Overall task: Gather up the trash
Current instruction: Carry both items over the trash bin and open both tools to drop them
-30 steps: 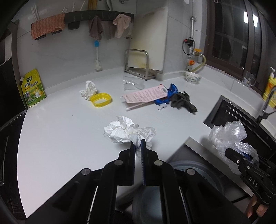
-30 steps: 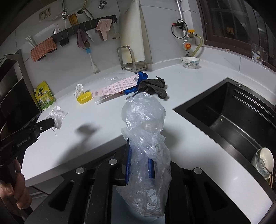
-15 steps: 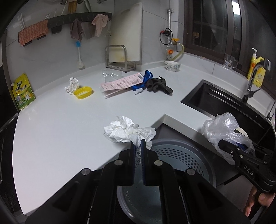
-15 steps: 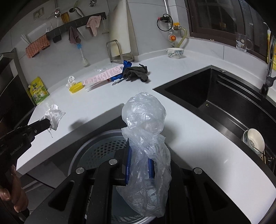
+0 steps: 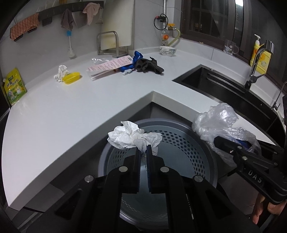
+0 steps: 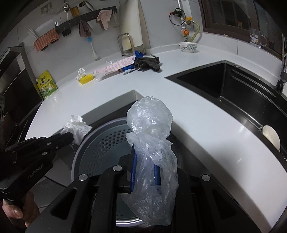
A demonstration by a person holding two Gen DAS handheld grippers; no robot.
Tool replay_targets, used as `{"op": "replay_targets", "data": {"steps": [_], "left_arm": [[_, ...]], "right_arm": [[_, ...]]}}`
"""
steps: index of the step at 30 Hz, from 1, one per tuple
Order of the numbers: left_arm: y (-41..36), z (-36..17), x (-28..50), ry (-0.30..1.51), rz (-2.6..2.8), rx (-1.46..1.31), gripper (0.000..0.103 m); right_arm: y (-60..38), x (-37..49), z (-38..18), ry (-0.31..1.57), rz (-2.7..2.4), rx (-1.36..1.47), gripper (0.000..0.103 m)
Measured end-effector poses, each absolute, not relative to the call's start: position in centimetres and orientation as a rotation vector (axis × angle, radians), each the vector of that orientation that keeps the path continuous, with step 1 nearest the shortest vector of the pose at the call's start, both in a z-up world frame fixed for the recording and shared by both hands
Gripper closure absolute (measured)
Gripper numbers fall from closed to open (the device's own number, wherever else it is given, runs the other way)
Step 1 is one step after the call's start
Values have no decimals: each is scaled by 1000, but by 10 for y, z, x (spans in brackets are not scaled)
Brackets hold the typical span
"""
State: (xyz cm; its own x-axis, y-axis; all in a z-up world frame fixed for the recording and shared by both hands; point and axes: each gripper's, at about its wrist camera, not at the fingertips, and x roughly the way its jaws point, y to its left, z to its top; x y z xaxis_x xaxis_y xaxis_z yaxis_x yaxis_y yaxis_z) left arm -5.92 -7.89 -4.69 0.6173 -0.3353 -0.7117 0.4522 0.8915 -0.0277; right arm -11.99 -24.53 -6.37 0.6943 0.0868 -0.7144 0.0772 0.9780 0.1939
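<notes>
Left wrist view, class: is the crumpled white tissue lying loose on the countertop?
No: the left gripper pinches the crumpled white tissue above the perforated bin.

A white countertop (image 5: 53, 114) wraps around an inside corner, with a black sink (image 5: 220, 89) sunk into it on the right. A patterned bowl (image 5: 167, 50) stands near the back wall, below a gas valve with a yellow hose (image 5: 173, 36). A green-and-yellow pouch (image 5: 14, 87) leans at the far left. Cloths (image 5: 67, 18) hang from a dark wall rail (image 5: 53, 13), and a yellow soap bottle (image 5: 260, 55) stands behind the faucet (image 5: 255, 68).
</notes>
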Motion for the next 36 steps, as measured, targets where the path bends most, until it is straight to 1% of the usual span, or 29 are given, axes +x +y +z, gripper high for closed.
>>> {"op": "replay_targets", "data": {"steps": [11,12,13,14,15,16,17,18,28,34,36], "left_arm": [[-79,-69,-57,855,-442,169,95],[-78,-70,-56,857,-436,165,95],[-77,-70,-55,861,-430,161,93],[-75,-70,-55,863,-426,156,88],[-75,-70,-54,863,-421,152,77],[-73,-69,-54,860,-415,148,70],[-72,-69,-54,855,-409,145,51],[-71,-68,-54,844,-404,142,40],[-64,-66,-51,843,-390,130,39],[-58,-63,-50,843,-381,124,33],[-54,-60,-49,834,-374,118,29]], "right_arm": [[-234,-108,-98,881,81,244,87],[-233,-108,-99,883,84,241,84],[-232,-108,-99,883,86,239,77],[-232,-109,-99,879,89,240,73],[-232,-109,-98,873,89,239,64],[-232,-110,-97,866,87,237,58],[-232,-111,-95,855,82,232,57],[-233,-111,-94,851,80,229,57],[-239,-113,-92,840,58,236,57],[-237,-112,-91,841,65,234,57],[-236,-112,-90,837,73,235,57]]}}
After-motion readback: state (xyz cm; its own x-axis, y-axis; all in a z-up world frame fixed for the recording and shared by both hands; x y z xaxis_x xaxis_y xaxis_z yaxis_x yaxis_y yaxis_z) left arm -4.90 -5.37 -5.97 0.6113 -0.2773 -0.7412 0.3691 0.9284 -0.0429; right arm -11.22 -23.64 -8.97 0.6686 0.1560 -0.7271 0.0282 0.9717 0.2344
